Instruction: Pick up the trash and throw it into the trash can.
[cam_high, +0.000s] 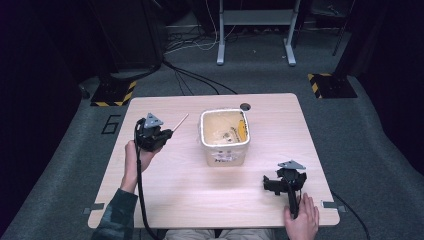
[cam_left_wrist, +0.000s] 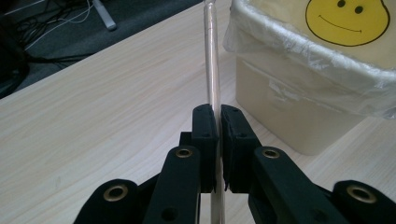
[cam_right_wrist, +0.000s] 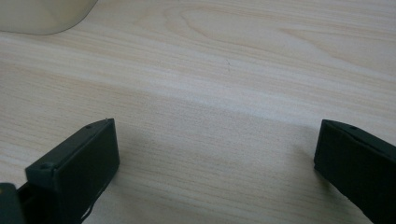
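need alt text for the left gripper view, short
The left hand-held gripper is shut on a thin clear stick that runs up and away over a pale wooden table. To the right stands a cream bin lined with clear plastic, with a smiley face inside.

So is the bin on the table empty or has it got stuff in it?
Not empty. The high view shows a few small bits of rubbish lying at the bottom of the lined bin; what they are cannot be told.

table (cam_high: 210, 195): light wood grain, round cable hole (cam_high: 245, 106) at far edge.
floor (cam_high: 380, 150): grey carpet.
cables (cam_high: 195, 77): black, on floor beyond table.
hazard-striped bases (cam_high: 114, 93): two, left and right.
grey stand (cam_high: 255, 30): two-legged, at back.
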